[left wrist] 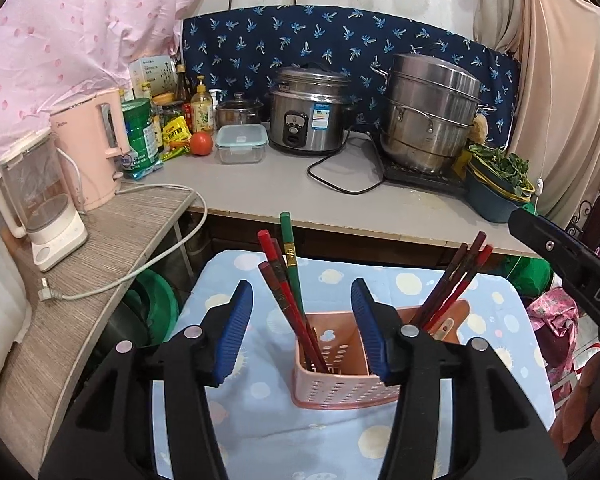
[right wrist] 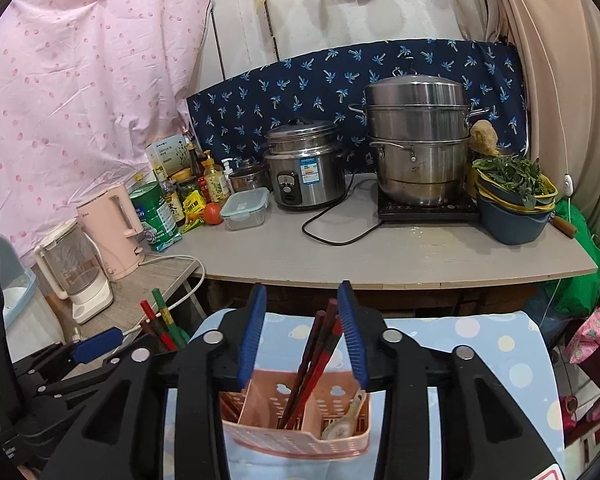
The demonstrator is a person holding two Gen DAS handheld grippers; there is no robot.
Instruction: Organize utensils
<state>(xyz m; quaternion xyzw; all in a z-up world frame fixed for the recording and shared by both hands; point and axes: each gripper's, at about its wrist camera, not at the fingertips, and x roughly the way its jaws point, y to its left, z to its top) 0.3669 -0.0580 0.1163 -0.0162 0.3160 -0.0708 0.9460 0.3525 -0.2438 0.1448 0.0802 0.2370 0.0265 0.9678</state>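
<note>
A pink perforated utensil caddy is standing on a blue cloth with pale dots spread over the near surface, and both grippers are hovering just above it. On the left, the left gripper is holding its jaws apart with nothing pressed between the blue pads; a bundle of red chopsticks and one green chopstick is standing in the caddy's left compartment, leaning left and rising through the gap between the jaws without touching either pad. Further right, a second bundle of dark red chopsticks is leaning right out of the middle compartment, and the right gripper is sitting around it with its jaws apart; whether the right pad is grazing the sticks cannot be told. In the rightmost compartment a pale ceramic spoon is lying tilted against the wall. On the far surface, from left to right, are standing a pink kettle, a tomato, a rice cooker and a steel steamer pot.
</note>
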